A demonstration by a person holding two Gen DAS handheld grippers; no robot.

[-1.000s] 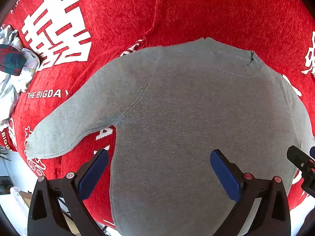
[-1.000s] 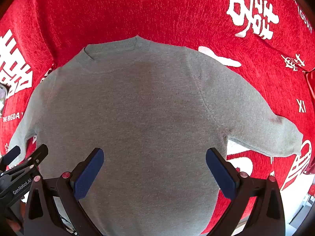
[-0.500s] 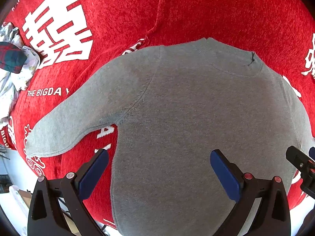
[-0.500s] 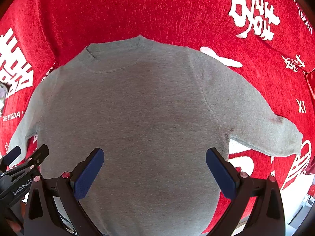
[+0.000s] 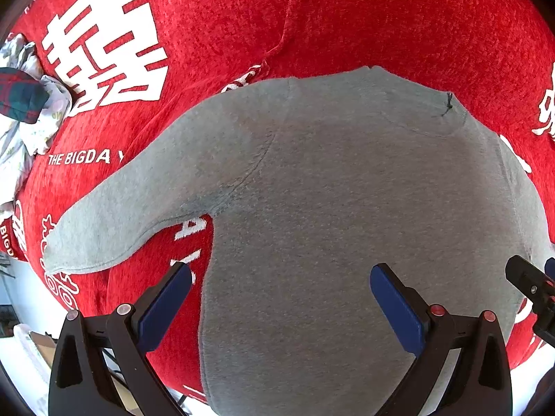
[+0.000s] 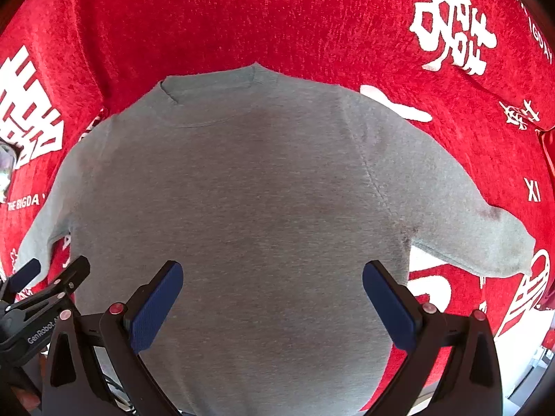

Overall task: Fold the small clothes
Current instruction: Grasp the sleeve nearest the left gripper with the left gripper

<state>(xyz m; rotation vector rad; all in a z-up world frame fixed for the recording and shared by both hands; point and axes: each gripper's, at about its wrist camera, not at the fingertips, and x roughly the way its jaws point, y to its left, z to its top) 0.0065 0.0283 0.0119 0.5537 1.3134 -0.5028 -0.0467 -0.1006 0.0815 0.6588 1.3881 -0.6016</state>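
A small grey sweater lies flat on a red cloth, collar away from me and both sleeves spread out to the sides; it also shows in the right wrist view. My left gripper is open and empty above the sweater's lower left part, with the left sleeve stretching off to its left. My right gripper is open and empty above the lower middle of the sweater, with the right sleeve off to its right. Each gripper shows at the edge of the other's view.
The red cloth with white characters and lettering covers the whole surface, also in the right wrist view. A pile of other clothes, plaid and pale, lies at the far left. The cloth's near edge drops off below the grippers.
Almost nothing. Both grippers stay open over the sweater; the views have shifted very slightly.
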